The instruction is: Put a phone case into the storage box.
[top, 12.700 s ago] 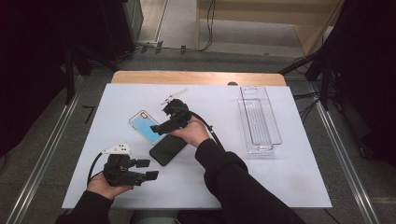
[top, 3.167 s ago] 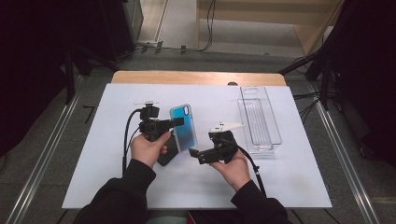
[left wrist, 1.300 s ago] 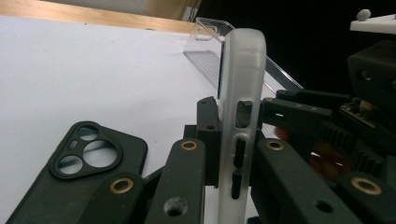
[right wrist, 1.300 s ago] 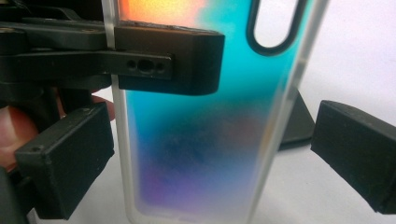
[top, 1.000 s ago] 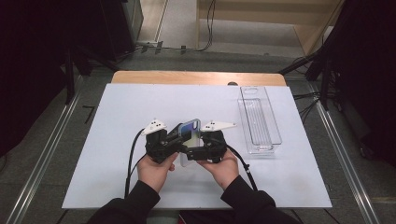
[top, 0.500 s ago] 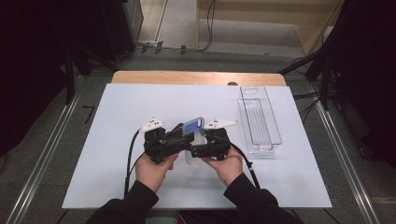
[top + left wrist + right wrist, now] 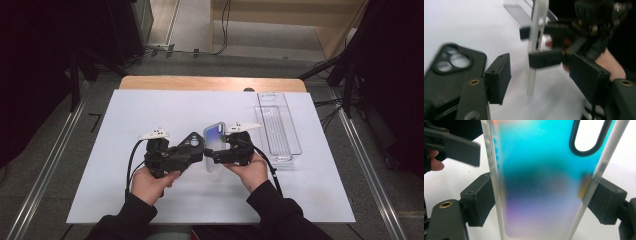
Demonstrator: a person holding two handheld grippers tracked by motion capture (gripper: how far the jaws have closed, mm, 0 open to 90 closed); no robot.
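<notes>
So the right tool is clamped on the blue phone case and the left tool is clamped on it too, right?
Not quite. The right tool is clamped on the blue case, but the left tool has just been opening; the left gripper view shows its pads standing clear of the case's edge.

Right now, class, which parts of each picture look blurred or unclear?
Left gripper view: the right gripper and the phone case it holds smear with motion; the black phone is soft. Right gripper view: the case is close and hazy. High view: surroundings are dark.
</notes>
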